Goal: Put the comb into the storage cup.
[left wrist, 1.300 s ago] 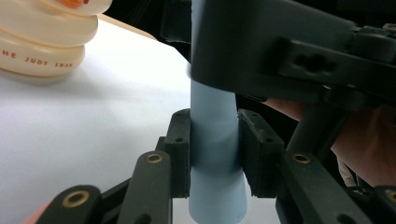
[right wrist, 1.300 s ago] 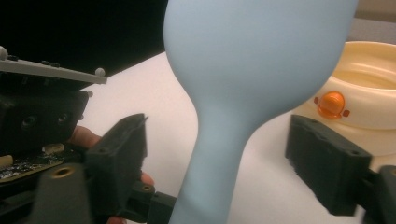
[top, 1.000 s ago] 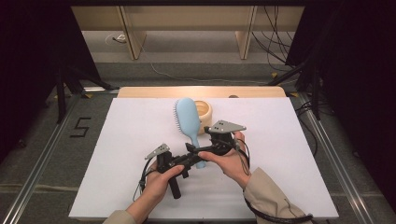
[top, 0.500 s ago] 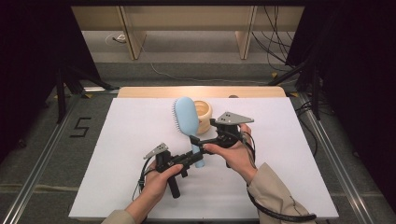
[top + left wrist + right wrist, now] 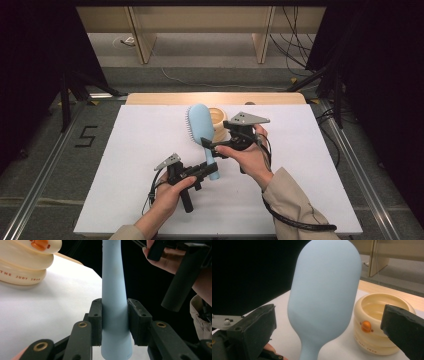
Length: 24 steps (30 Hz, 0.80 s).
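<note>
Pale-blue plastic hairbrush [image 5: 201,131] hangs over the white tabletop [image 5: 310,165], high view: right tongs [image 5: 216,146] have just opened off it. Left gripper view: left tongs [image 5: 115,322] clamp its handle. Right gripper view: jaws wide beside the cream ceramic bowl [image 5: 377,322], so the handover looks done.

A white table top [image 5: 310,165] stands on grey floor [image 5: 40,165] marked "5" [image 5: 86,136], wooden furniture legs [image 5: 140,37] beyond, black curtains at the sides.

Cream ringed pot [image 5: 218,119] on white table [image 5: 125,150]; wooden board [image 5: 165,98] behind.

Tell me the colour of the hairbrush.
Light blue hairbrush, clearest in the right gripper view.
</note>
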{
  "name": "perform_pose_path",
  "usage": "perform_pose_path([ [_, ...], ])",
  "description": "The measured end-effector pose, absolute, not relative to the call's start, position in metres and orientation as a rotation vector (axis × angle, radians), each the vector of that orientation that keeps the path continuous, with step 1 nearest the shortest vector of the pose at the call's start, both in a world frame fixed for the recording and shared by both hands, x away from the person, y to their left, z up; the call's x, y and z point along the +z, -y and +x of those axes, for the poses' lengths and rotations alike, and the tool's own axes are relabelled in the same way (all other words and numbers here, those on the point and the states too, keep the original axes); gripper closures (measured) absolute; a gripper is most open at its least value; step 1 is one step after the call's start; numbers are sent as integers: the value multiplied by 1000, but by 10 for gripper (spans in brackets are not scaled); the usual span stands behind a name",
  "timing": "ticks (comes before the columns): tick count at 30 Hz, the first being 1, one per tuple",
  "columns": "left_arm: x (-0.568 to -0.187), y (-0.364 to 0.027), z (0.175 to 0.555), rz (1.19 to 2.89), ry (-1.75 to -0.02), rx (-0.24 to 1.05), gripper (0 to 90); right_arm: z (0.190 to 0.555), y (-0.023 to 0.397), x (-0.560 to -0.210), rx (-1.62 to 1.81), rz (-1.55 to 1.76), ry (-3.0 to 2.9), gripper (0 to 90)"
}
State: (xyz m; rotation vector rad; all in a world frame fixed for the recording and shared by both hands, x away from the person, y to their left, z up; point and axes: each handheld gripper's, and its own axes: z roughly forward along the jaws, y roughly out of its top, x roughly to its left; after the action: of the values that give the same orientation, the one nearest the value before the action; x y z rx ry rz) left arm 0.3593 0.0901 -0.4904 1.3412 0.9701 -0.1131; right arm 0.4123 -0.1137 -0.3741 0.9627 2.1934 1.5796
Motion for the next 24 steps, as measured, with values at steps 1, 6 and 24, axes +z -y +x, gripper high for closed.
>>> perform_pose_path([
  [1, -490, -90, 359, 1341, -971, -111, 661, 413, 113, -373, 1580, 965, -2192, 10],
  [6, -491, -90, 360, 1342, -970, -113, 662, 417, 110, -368, 1584, 964, -2192, 12],
  [24, -490, -90, 359, 1337, -969, -112, 661, 435, 93, -352, 1567, 970, -2215, 8],
])
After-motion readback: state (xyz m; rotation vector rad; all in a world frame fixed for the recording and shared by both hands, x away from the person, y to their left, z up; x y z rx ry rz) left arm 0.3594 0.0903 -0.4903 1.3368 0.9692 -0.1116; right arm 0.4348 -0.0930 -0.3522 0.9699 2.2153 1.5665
